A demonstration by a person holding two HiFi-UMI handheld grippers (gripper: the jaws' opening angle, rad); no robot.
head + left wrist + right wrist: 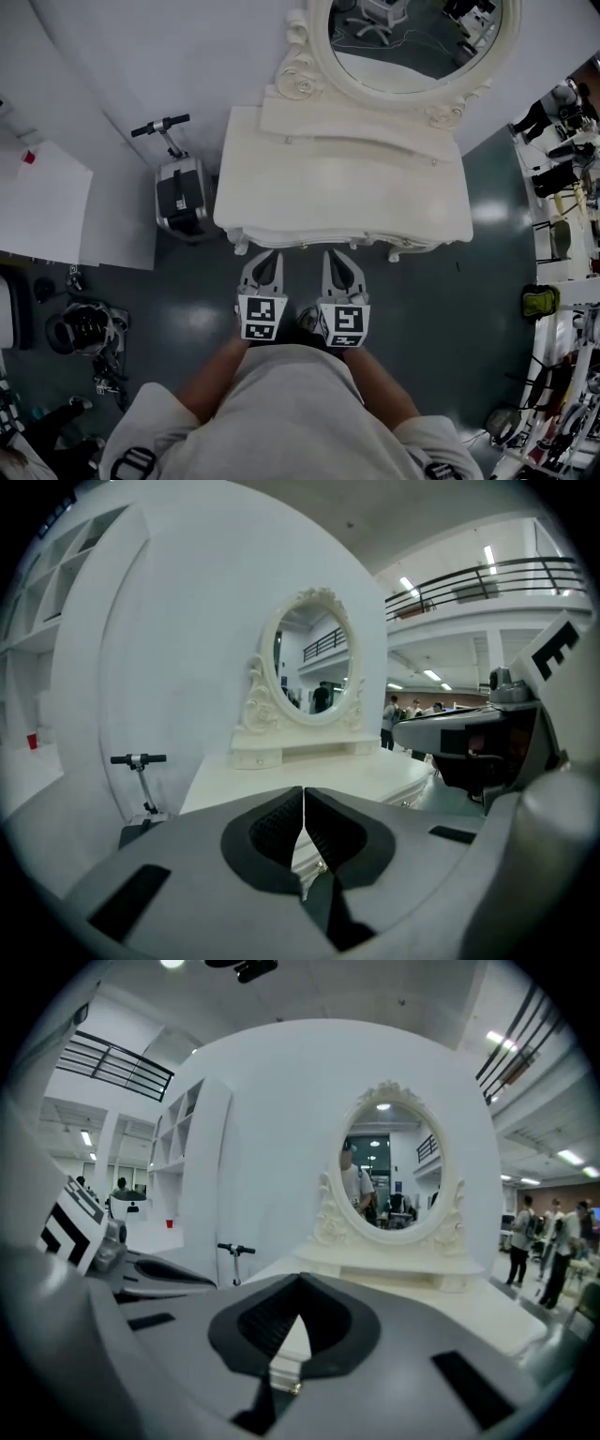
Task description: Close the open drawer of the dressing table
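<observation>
Dressing table: one, white (347, 187), against the white wall (141, 56), straight ahead of the person.
Mirror: one, an oval in a carved frame (412, 37) at the back of the tabletop. The head view cuts off its upper part.
Drawer: sits in the table's front, just past the gripper tips. The head view sees this front only edge-on, so I cannot tell there whether it lies flush. The left gripper view shows a strip of the white drawer front (306, 858) with one small metal knob (321, 866) through the gap under the pads.
Grippers: two, side by side and close together, just short of the table's front edge.
Left gripper: (265, 255) pads pressed together, nothing between them.
Right gripper: (339, 257) pads pressed together at the tips, nothing pinched.
Marker cubes: two, one on each gripper — left (262, 319), right (343, 324).
Arms: two forearms run back to the cubes. The hands themselves are hidden behind the cubes.
Scooter: one (178, 192), standing at the table's left end by the wall.
People: a few small figures (523, 1237) at the far right of the right gripper view — too small to count surely.
Floor clutter: dark gear at the left (84, 333) and right edges of the head view, hard to identify.
</observation>
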